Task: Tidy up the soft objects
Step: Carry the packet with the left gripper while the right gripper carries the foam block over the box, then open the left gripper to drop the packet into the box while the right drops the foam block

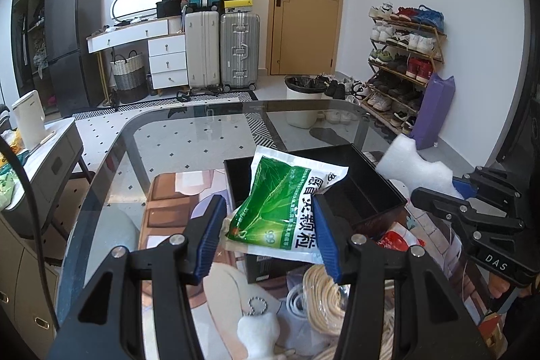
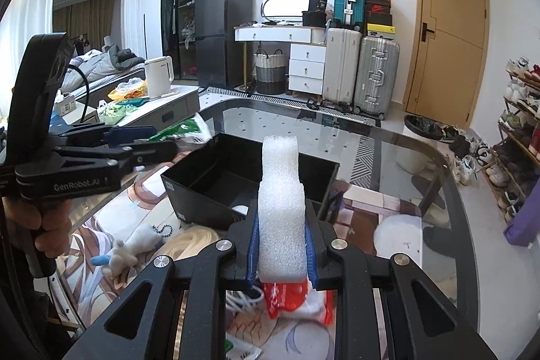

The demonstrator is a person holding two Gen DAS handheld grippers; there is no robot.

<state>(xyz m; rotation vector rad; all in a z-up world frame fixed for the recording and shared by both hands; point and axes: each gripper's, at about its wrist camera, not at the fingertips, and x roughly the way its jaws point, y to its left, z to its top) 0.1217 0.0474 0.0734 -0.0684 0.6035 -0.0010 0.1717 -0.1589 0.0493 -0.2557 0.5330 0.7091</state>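
Observation:
My left gripper [image 1: 270, 225] is shut on a green and white soft packet [image 1: 283, 208] and holds it over the near edge of the black open box [image 1: 368, 188]. My right gripper [image 2: 281, 245] is shut on a white foam piece [image 2: 281, 201], held upright in front of the black box [image 2: 202, 188]. The foam [image 1: 411, 164] and right gripper also show at the right of the left wrist view. A white plush keychain [image 2: 135, 245] and a coil of cream rope [image 1: 324, 296] lie on the glass table [image 1: 168, 137].
A red and white bag [image 2: 290, 299] lies under my right gripper. A printed mat [image 1: 175, 201] covers part of the table. Beyond the table stand suitcases [image 1: 222, 49], a shoe rack [image 1: 401, 63], a bin [image 1: 303, 100] and a side cabinet with a kettle [image 2: 158, 76].

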